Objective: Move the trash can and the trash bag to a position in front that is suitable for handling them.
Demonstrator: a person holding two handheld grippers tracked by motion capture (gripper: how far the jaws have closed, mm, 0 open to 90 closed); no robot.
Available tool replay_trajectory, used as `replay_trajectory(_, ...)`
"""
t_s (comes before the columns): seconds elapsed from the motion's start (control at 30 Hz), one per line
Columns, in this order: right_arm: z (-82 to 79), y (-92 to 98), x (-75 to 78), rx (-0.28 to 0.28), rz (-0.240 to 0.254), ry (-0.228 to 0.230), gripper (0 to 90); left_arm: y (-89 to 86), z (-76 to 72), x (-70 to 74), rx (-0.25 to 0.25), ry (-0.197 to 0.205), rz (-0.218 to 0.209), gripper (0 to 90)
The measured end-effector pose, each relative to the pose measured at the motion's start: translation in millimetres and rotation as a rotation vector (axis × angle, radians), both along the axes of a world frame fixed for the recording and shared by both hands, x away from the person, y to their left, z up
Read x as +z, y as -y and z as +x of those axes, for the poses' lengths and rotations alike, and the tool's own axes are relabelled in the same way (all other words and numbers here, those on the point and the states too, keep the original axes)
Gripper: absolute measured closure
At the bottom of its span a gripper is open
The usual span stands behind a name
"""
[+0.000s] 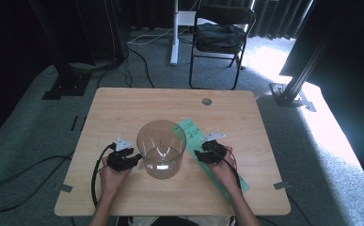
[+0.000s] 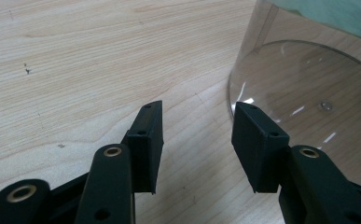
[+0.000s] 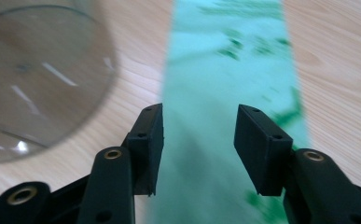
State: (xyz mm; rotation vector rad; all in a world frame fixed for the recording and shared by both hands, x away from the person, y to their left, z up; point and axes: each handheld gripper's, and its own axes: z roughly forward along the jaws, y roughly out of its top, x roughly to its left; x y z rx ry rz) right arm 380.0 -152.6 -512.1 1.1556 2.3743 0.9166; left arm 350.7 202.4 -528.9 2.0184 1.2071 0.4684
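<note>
Right now both grippers flank the clear tub [image 1: 161,149] mid-table, jaws apart and empty: left gripper [image 2: 197,140] beside its left wall, right gripper [image 3: 199,140] over the green strip [image 3: 225,84]. If one side pushes first, I reckon the tub slides or tips. The high view shows both hands; the right gripper view shows the strip's markings

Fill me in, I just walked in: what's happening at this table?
A person sits at the wooden table with a claw in each hand. The left claw is open beside a clear round container, holding nothing. The right claw is open over a green paper strip that lies flat on the table just right of the container. Neither claw grips anything right now.
</note>
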Motion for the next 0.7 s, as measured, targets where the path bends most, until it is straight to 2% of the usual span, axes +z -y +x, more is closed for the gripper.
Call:
replay_trajectory(0.07,2.7,19.0,-2.4,-0.052,-0.01,-0.023,55.8,0.1,0.8,-1.0,0.001,-0.003,0.005,53.2)
replay_trajectory(0.1,2.7,19.0,-2.4,-0.052,-0.01,-0.023,55.8,0.3,1.1,-1.4,0.001,-0.006,0.006,53.2)
replay_trajectory(0.13,3.4,29.4,-4.5,-0.08,-0.013,-0.037,57.6,0.4,1.5,-1.8,0.0,-0.005,0.008,53.1)
replay_trajectory(0.5,-0.8,63.4,-10.2,-0.148,-0.006,-0.069,63.7,4.1,2.5,-4.7,-0.009,-0.014,0.019,51.9)
replay_trajectory(0.6,-5.8,74.3,-12.9,-0.163,0.011,-0.113,64.5,4.8,2.9,-5.3,-0.012,-0.018,0.023,51.1)
replay_trajectory(0.7,-6.8,76.6,-14.3,-0.171,0.005,-0.123,65.3,5.5,3.2,-5.8,-0.014,-0.02,0.032,50.8)
